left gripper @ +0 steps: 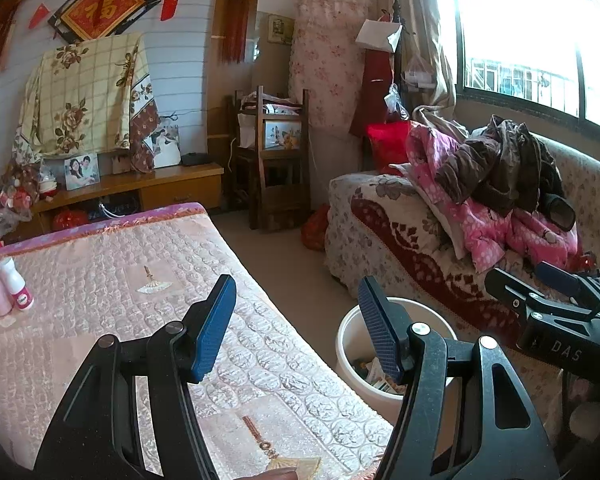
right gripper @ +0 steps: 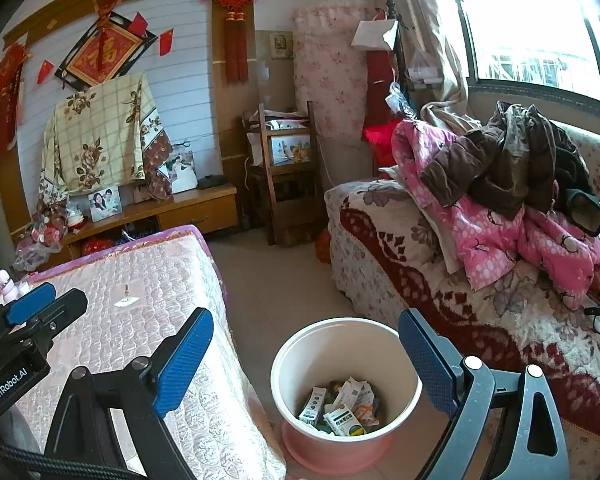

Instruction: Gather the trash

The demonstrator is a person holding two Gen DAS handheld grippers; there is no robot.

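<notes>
A round bin with a white inside and a pink base stands on the floor between the table and the sofa. In it lie several small boxes and wrappers. My right gripper hangs above the bin, open and wide, with nothing between its blue pads. My left gripper is open over the table's right edge and holds nothing. The bin sits partly behind the left gripper's right finger. Each gripper shows at the edge of the other's view: the right gripper and the left gripper.
The table wears a quilted pink cover. Two pink and white bottles and a small pale scrap sit at its left. A sofa piled with clothes stands on the right. A wooden chair and a low cabinet are at the back.
</notes>
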